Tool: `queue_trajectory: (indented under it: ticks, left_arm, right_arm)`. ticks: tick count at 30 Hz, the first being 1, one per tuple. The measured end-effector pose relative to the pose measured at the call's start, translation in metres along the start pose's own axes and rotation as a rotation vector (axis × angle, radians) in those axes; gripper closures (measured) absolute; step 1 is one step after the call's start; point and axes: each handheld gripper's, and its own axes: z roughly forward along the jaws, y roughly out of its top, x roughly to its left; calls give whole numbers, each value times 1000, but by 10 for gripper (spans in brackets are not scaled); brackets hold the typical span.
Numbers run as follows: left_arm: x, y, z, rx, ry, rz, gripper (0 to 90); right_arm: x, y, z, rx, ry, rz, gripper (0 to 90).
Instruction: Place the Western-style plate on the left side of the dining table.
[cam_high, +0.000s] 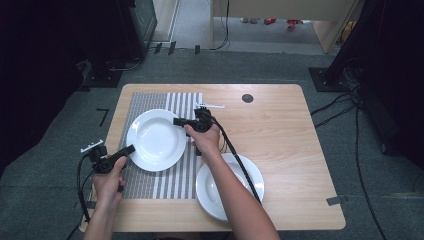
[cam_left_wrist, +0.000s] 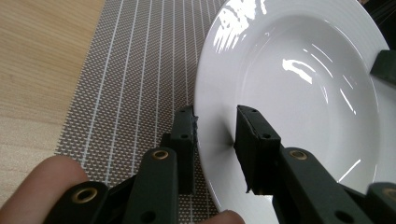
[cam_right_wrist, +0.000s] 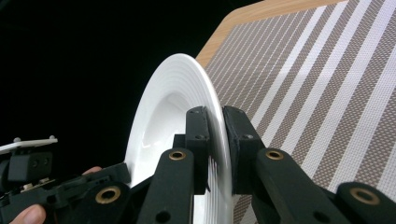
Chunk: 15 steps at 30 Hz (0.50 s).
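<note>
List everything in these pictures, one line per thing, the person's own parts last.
White plates: 2; one over the striped placemat, gripped at both rims; the other on the table's near right, partly under the right forearm.
Striped placemat: 1, grey and white, table's left half.
Table: 1, light wood.
Dark round spot: 1, tabletop's far edge.
Left hand-held gripper: 1, black, jaws either side of the plate's near-left rim.
Right hand-held gripper: 1, black, clamped on the plate's right rim.

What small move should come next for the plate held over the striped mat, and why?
Probably lower it flat onto the striped placemat before letting go. The left gripper and right gripper each straddle the white plate's rim on opposite sides; the right pinches it, the left looks looser.
</note>
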Motion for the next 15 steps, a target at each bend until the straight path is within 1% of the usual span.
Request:
queue_trajectory:
  ticks: [5,8,9,11,15]
  left_arm:
    - [1,-1,3,10,14,2,691]
    - [0,-3,6,15,25,16,687]
    - [-1,-3,7,14,27,15,685]
    - [-1,-4,8,20,28,30,682]
    - [-2,-6,11,32,33,32,677]
  right_arm:
    - [-1,5,6,13,-5,-17,816]
    - [-3,7,9,13,-18,-22,809]
    - [-5,7,11,12,-24,-20,807]
    - [-9,6,12,11,-35,-6,804]
    - [-16,5,16,6,-58,7,794]
